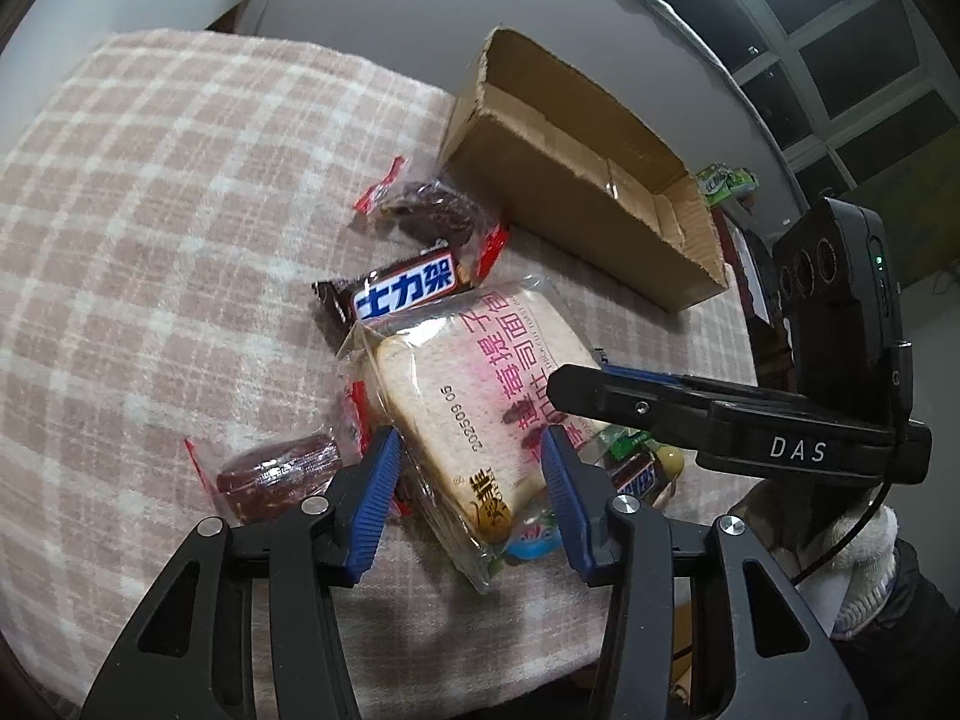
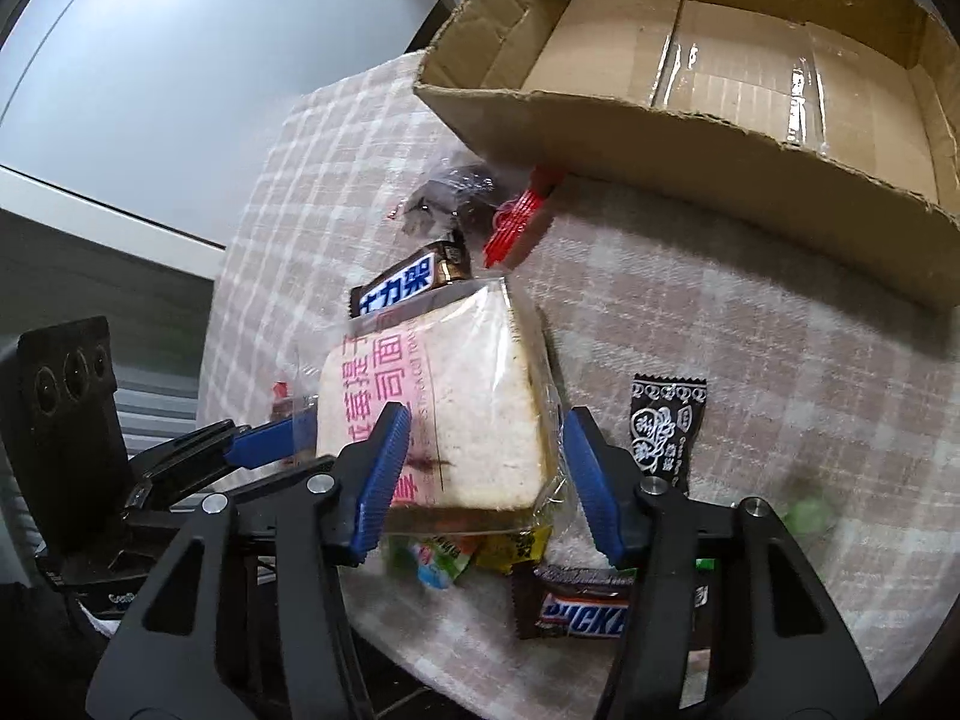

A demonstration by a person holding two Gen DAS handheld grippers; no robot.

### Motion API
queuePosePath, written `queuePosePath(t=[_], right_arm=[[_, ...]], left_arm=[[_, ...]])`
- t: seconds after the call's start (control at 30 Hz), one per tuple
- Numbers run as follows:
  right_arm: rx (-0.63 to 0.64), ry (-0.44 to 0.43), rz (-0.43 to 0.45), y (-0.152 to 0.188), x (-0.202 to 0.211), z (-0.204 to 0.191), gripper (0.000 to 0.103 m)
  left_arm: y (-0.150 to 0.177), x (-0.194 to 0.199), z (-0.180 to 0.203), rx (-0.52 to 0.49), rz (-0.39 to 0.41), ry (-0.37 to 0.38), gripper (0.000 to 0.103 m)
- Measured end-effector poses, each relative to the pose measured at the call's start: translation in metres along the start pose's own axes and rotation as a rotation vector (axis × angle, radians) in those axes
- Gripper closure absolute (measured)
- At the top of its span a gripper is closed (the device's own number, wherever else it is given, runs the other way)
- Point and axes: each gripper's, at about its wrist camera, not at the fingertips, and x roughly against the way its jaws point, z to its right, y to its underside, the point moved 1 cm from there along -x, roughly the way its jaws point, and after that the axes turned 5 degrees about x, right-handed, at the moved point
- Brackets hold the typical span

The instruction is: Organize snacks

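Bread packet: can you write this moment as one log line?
left gripper: open | right gripper: open, astride bread packet | cardboard box: empty | snacks on cloth

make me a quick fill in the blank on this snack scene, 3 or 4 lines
1. The cardboard box holds ____ snacks.
2. Both tools, left and right, have their jaws open around the packaged ____.
3. The snacks lie on a ____ cloth.
4. The black candy lies to the ____ of the bread in the right wrist view.

Missing words: no; bread; checked; right
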Motion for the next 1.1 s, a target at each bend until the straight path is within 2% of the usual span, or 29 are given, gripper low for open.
queuePosePath(t=[0.27,0.6,0.83,1.1], right_arm=[[-0.009,-0.008,0.056,-0.004,0.028,-0.004,0.047],[0.007,0.025,0.169,-0.023,0.082,-0.01,0.047],[0.008,0.057,0.226,-0.048,0.107,-0.002,0.047],[-0.017,0.082,0.251,-0.064,0.111,0.016,0.047]], left_arm=[[-0.007,0.012,0.021,-0.058,0.062,-0.008,0.057],[-0.042,0.028,0.053,-0.127,0.127,0.046,0.057],[-0.075,0.022,0.074,-0.186,0.155,0.07,0.057],[-0.103,0.001,0.09,-0.226,0.157,0.067,0.057]])
